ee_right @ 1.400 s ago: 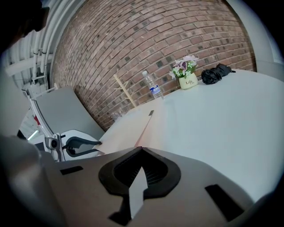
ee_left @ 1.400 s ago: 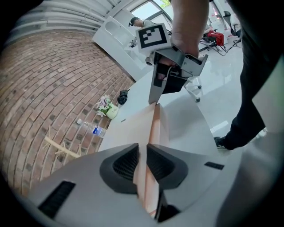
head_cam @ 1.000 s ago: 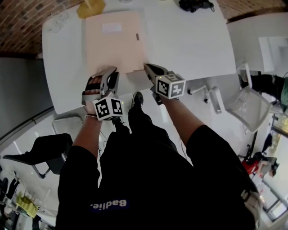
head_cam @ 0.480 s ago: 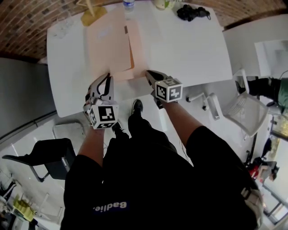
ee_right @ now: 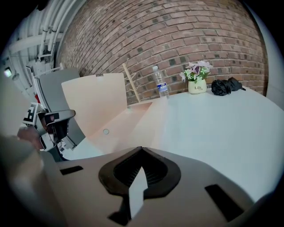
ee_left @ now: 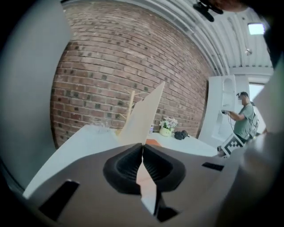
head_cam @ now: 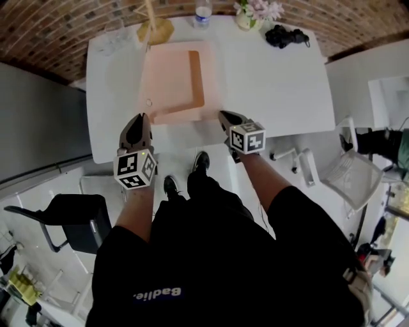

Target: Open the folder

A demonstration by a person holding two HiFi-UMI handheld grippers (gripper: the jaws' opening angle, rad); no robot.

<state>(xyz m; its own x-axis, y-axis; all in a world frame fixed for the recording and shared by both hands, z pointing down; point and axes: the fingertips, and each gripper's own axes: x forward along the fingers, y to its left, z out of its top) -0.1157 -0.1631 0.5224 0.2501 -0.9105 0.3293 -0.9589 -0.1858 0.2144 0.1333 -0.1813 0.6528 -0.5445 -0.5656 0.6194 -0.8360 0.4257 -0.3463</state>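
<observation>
A peach folder [head_cam: 169, 83] lies on the white table [head_cam: 275, 83], its cover lifted along the left side. In the left gripper view the cover [ee_left: 144, 115] rises as a thin sheet straight out of my left gripper [ee_left: 142, 146], whose jaws have just been closing and are shut on its edge. That gripper [head_cam: 138, 119] hangs off the folder's near left corner. In the right gripper view the cover [ee_right: 95, 102] stands upright and the folder's base [ee_right: 128, 124] lies flat. My right gripper [head_cam: 225, 115] rests by the near right corner, its jaws [ee_right: 142, 150] shut with nothing seen between them.
A water bottle [head_cam: 202, 13], a flower pot [head_cam: 252, 13], a black bundle [head_cam: 285, 36] and a wooden stand [head_cam: 155, 27] line the table's far edge by the brick wall. A dark chair [head_cam: 70, 220] stands left, a white chair [head_cam: 348, 159] right. A person [ee_left: 244, 119] stands far off.
The folder's cover went from lying flat to standing raised. My left gripper rolled upright and moved left and up with the cover's edge. The right gripper kept its place.
</observation>
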